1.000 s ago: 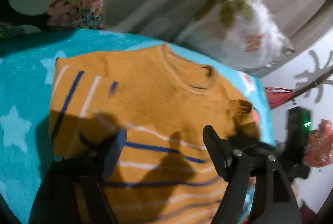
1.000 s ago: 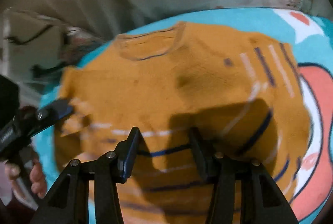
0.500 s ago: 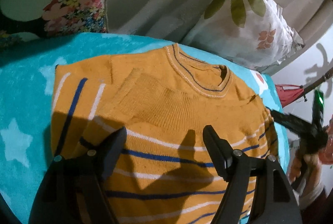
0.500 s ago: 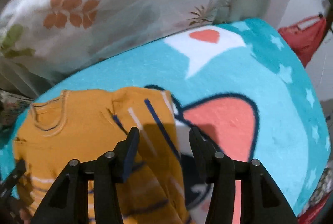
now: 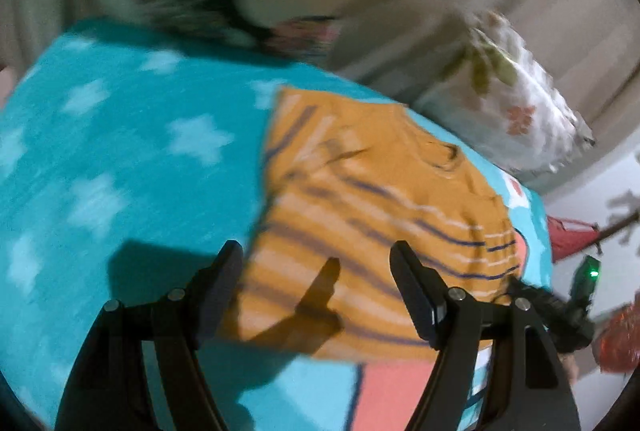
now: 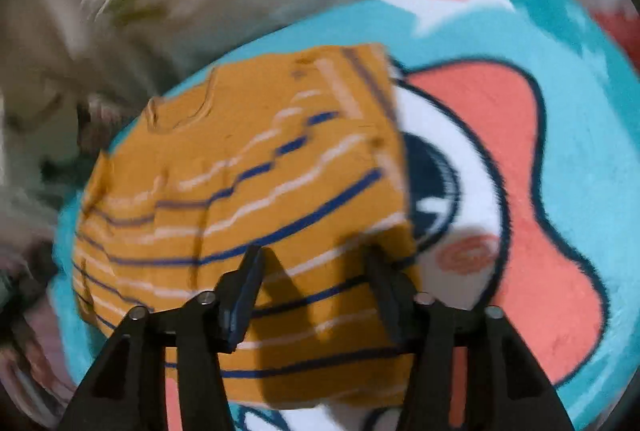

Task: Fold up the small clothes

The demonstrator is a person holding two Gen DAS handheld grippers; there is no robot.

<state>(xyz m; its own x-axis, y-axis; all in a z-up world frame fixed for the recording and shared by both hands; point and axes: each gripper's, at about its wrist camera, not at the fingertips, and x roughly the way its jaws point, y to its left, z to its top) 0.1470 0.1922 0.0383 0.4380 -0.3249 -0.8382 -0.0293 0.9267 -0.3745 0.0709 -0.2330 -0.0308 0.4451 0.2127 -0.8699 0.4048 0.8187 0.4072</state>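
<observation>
Left gripper (image 5: 316, 283): jaws wide apart, nothing between them; fingers above the near left hem of the sweater, no contact evident; frame blurred

Right gripper (image 6: 312, 283): jaws apart, nothing clamped; fingers over the near right corner of the sweater, whether they touch the cloth cannot be told; also seen in the left wrist view at the sweater's right edge (image 5: 548, 307), its jaw state not readable there

Orange sweater (image 6: 248, 167): blue and white stripes, lying flat on the blanket with neckline away from the grippers; both sleeves folded in over the body, side edges straight; seen in the left wrist view (image 5: 372, 199) to the right of centre

Blanket (image 5: 120, 159): teal with pale stars, salmon and white cartoon print (image 6: 560, 151) beside the sweater's right edge

Floral pillow (image 5: 520, 111): beyond the sweater's neckline, at the head of the blanket
</observation>
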